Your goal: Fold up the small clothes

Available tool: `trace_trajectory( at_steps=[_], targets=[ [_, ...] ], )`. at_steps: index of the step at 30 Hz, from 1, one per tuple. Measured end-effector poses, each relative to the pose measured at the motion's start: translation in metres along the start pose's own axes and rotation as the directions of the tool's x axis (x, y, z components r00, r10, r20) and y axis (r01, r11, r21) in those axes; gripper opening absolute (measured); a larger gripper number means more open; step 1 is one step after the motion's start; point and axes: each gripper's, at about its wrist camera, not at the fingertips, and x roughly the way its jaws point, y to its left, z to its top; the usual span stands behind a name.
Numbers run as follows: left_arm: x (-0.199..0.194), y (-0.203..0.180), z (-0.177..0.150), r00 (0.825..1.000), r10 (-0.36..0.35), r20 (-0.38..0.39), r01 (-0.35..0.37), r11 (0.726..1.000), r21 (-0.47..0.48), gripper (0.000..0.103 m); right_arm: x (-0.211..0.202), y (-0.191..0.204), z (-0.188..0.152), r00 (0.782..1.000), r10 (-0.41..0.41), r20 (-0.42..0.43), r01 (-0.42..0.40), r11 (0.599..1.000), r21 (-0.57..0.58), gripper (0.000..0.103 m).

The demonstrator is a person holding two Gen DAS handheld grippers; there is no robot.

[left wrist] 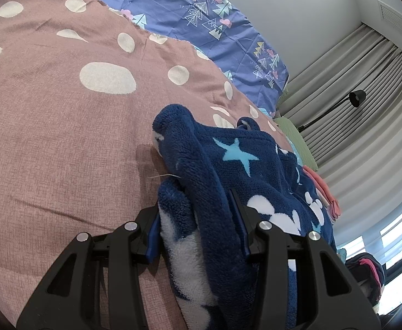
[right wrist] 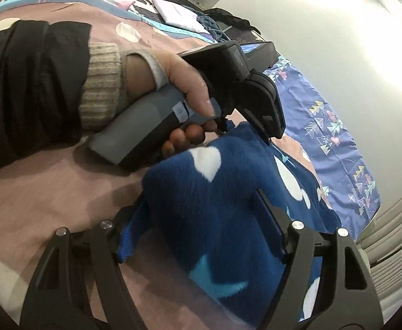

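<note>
A navy fleece garment (left wrist: 228, 170) with white blobs and light blue stars lies bunched on a pink bedspread with cream spots (left wrist: 63, 126). My left gripper (left wrist: 198, 211) is shut on a thick fold of the garment, fleece filling the space between its fingers. My right gripper (right wrist: 201, 214) is shut on another bunch of the same garment (right wrist: 201, 187). The right wrist view also shows the left gripper (right wrist: 267, 115), held in a hand with a black and beige sleeve, touching the garment's far edge.
A blue quilt with a tree print (left wrist: 201, 19) lies beyond the bedspread. Pink folded clothes (left wrist: 327, 192) sit at the bed's right edge. Grey curtains (left wrist: 366, 82) and a black lamp (left wrist: 356, 97) stand behind. White folded items (right wrist: 178, 13) lie at the far end.
</note>
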Motion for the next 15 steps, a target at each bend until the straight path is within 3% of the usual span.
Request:
trace_trajectory(
  at_steps=[4,6,8,15],
  targets=[
    [0.0,0.0,0.0,1.0,-0.006,0.001,0.006,1.0,-0.005,0.045,0.004,0.006,0.001,0.998,-0.052,0.023,0.053,0.998,-0.021,0.062],
    [0.0,0.0,-0.001,1.0,-0.008,0.002,0.008,1.0,-0.006,0.045,0.002,0.01,0.001,0.997,-0.06,0.042,0.061,0.997,-0.037,0.041],
    [0.0,0.0,-0.001,1.0,-0.008,0.005,0.009,1.0,-0.007,0.044,-0.001,0.011,0.0,0.997,-0.054,0.059,0.056,0.998,-0.041,0.03],
    [0.0,0.004,0.0,1.0,-0.023,0.016,0.023,0.999,-0.026,0.033,-0.004,-0.006,-0.002,0.997,0.005,0.081,-0.008,0.999,0.037,0.025]
  ],
)
